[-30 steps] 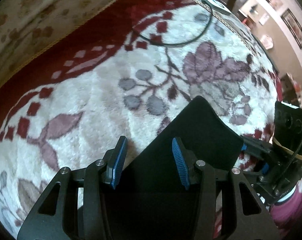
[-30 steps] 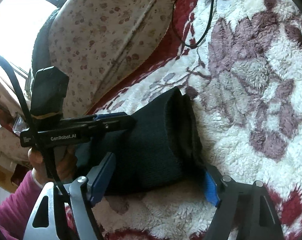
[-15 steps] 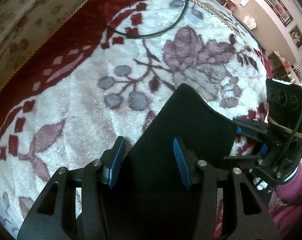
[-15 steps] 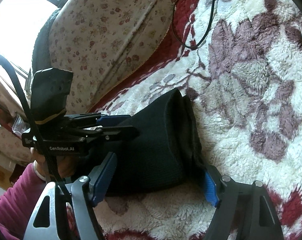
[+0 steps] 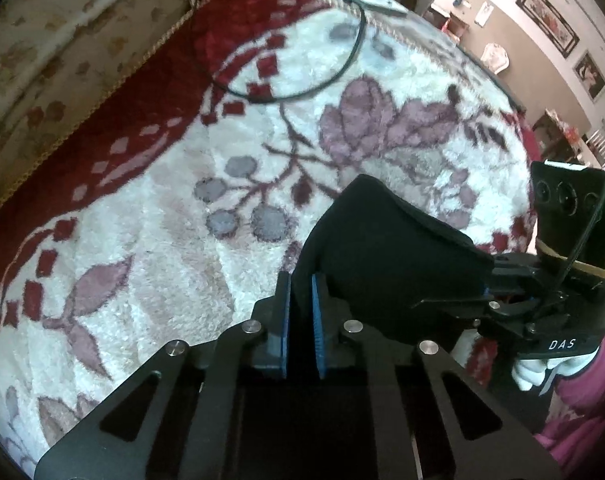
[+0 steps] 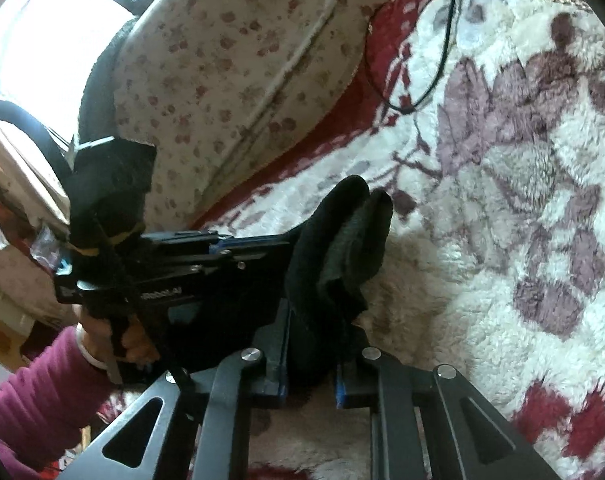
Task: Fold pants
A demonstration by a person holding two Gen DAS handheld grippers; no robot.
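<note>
On blanket (image 5: pixel 142 208), both grippers pinching pants (image 5: pixel 382 248)

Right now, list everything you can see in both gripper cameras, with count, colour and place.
pants: one, black, bunched on the blanket, pinched by both grippers
blanket: one, cream plush with mauve flowers and a dark red border, under the pants
cable: one, black, looped on the blanket's far end
cushion: one, beige with small brownish flowers, beside the blanket's red border
framed pictures: at least three, dark frames, on the far wall
left gripper: one, black with blue pads, closing on an edge of the pants
right gripper: one, black with blue pads, closing on a fold of the pants
sleeve: magenta, at the left gripper's handle
</note>
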